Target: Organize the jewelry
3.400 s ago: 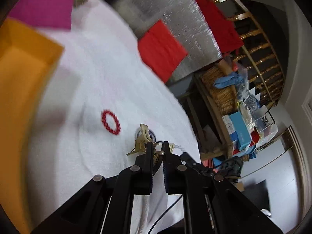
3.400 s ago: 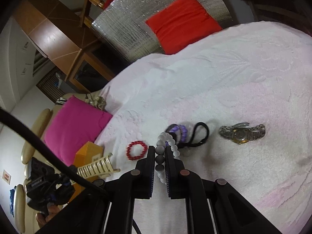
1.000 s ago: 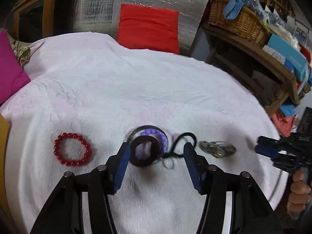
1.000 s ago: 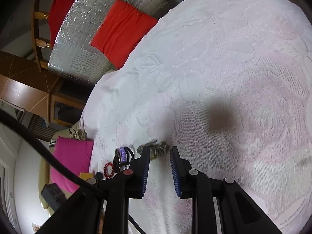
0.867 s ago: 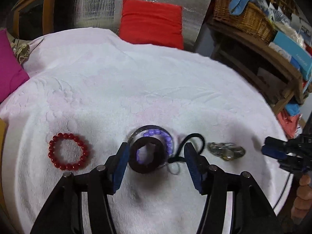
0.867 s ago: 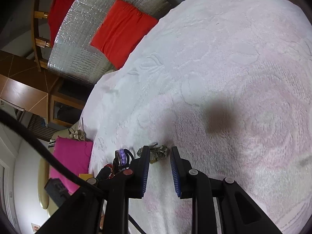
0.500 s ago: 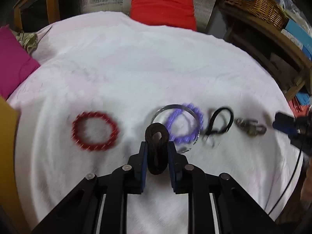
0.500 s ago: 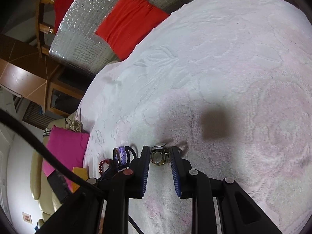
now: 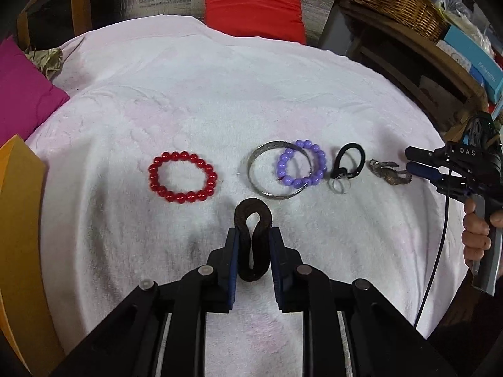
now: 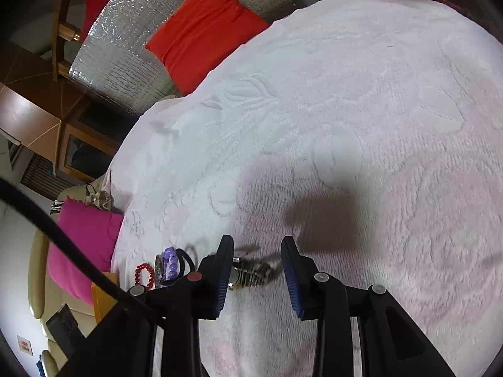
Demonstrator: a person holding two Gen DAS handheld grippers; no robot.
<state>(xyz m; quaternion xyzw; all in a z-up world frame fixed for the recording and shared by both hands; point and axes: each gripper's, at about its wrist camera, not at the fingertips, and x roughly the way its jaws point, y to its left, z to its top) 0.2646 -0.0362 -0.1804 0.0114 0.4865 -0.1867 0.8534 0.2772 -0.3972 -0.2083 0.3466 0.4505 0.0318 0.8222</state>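
Note:
My left gripper (image 9: 253, 238) is shut on a dark brown band (image 9: 253, 216), squeezed into a narrow loop just above the white cloth (image 9: 204, 94). Beyond it lie a red bead bracelet (image 9: 183, 177), a silver bangle (image 9: 267, 172), a purple bead bracelet (image 9: 301, 163) overlapping the bangle, a black hair tie (image 9: 349, 165) and a metal watch (image 9: 389, 172). My right gripper (image 9: 421, 163) reaches in from the right at the watch. In the right wrist view the right gripper (image 10: 257, 242) has its jaws opening, and the watch (image 10: 251, 271) lies on the cloth between them.
An orange box (image 9: 19, 220) stands at the left edge, a magenta cushion (image 9: 22, 94) behind it. A red cushion (image 9: 251, 3) leans at the back. A wicker basket (image 9: 399, 3) and boxes sit on a shelf at the right. A hand (image 9: 476, 232) holds the right gripper.
My left gripper shut on the dark band and drew it back from the bangle and purple bracelet. The right gripper came down around the watch and its jaws widened.

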